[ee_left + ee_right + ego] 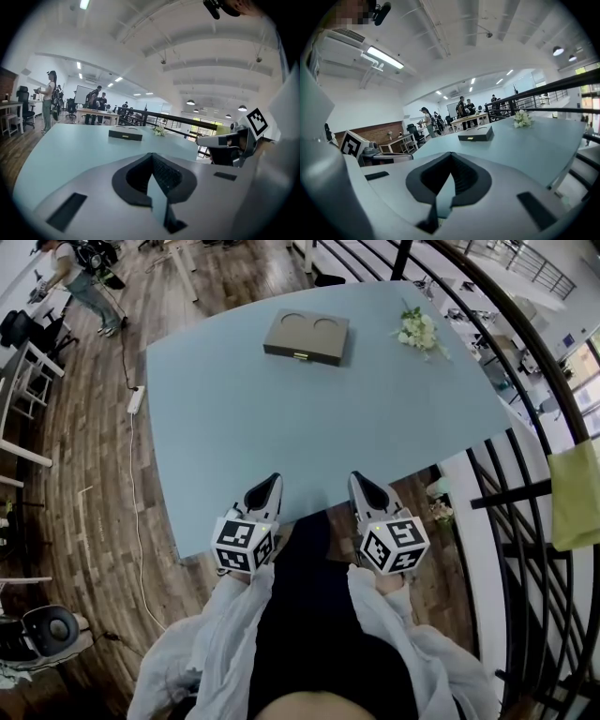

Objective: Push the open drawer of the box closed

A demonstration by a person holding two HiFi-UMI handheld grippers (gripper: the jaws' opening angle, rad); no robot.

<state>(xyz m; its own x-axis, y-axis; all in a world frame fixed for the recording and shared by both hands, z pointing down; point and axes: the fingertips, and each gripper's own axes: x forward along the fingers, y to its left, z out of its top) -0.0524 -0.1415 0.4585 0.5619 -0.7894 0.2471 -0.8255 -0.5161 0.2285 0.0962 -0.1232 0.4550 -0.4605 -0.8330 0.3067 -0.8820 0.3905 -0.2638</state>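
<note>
Box: the flat brown box (307, 337) is lying at the far middle of the light-blue table (234, 427). It has two round recesses in its top, and its near front is looking flush, with a small brass pull at the centre.
Flowers: a small bunch of white flowers (417, 331) is lying to the right of the box, apart from it.
Left gripper: the left gripper (272, 484) is hovering at the table's near edge and pointing toward the box, well apart from it. Its jaws are pressing together with nothing between them.
Right gripper: the right gripper (361, 482) is hovering just beside the left one, also aiming far. Its jaws are likewise meeting at the tips, empty.
Arms: pale sleeves (220, 634) are reaching forward, with the elbows staying close to the body.
Head view only: it is showing the wood floor and, at the right, a black railing (525, 465) with a green cloth (577, 493) hanging on it.
Gripper views only: they are showing the box from low down, and people (96, 105) standing at desks far beyond the table.
</note>
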